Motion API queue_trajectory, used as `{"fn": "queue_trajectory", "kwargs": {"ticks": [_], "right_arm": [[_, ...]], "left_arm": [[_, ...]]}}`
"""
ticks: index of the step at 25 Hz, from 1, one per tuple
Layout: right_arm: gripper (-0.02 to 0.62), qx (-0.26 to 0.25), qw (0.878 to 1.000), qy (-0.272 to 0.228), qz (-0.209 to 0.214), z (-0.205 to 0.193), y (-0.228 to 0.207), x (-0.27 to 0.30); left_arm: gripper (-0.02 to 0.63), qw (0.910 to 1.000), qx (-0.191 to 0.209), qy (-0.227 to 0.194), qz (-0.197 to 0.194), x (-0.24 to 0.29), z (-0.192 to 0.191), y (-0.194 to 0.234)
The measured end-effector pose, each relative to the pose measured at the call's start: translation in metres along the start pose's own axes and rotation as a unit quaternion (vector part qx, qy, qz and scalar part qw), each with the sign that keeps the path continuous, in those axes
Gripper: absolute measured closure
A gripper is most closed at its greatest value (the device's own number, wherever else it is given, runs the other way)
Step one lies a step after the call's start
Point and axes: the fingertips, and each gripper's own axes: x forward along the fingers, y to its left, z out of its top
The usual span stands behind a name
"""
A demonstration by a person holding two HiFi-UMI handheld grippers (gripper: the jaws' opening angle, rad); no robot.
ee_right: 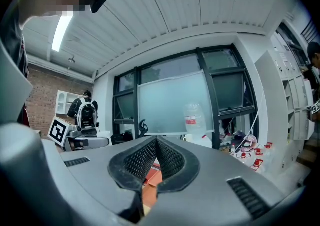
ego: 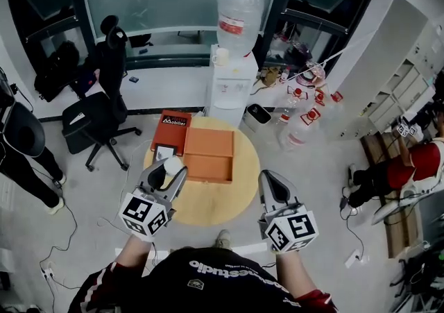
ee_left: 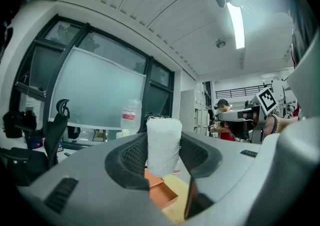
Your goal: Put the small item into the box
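Arms: left forearm (ego: 130, 261) and right forearm (ego: 297, 263) reach up from the bottom of the head view, side by side, each gripper pointing level and away from the body.
Left gripper (ego: 171, 171): grey shell with black, finely ribbed pads – jaws partly spread and pinching the small item (ee_left: 164, 145).
Small item: a white, upright roll with a woven, gauzy surface, clamped at mid-height between the pads, its top standing above them.
Right gripper (ego: 268, 178): same build, pad tips pressed together with nothing between them.
Table (ego: 215, 206): round, pale wood, under both grippers.
Box (ego: 208, 155): shallow, rectangular, orange, lying open at the table's middle – the roll sits just left of its lower left corner, not inside.
Red panel (ego: 170, 128): flat, printed, at the box's upper left.
Water dispenser (ego: 232, 82): white, clear bottle on top, beyond the table.
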Motion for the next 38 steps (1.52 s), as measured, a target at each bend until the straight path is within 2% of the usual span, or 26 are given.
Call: {"fn": "queue_trajectory", "kwargs": {"ticks": [6,14,25,32,38], "right_arm": [[0.569,0.004,1.0,0.008,-0.021,-0.005,-0.031,0.0],[0.569,0.01,0.999,0.008,-0.04,-0.01,-0.057,0.002],[0.569,0.019,0.998,0.012,-0.051,-0.018,-0.077,0.001],[0.569,0.026,0.998,0.009,-0.051,-0.024,-0.083,0.005],[0.569,0.032,0.998,0.019,-0.049,-0.038,-0.089,0.0]], "left_arm": [[0.42,0.9986,0.049,0.017,-0.01,0.021,-0.004,-0.01],[0.42,0.9954,0.084,0.039,-0.021,0.052,-0.014,-0.014],[0.42,0.9933,0.076,0.073,-0.048,0.087,-0.043,-0.031],[0.42,0.9929,0.052,0.096,-0.046,0.102,-0.073,-0.032],[0.42,0.9886,0.041,0.133,-0.057,0.119,-0.107,-0.039]]}}
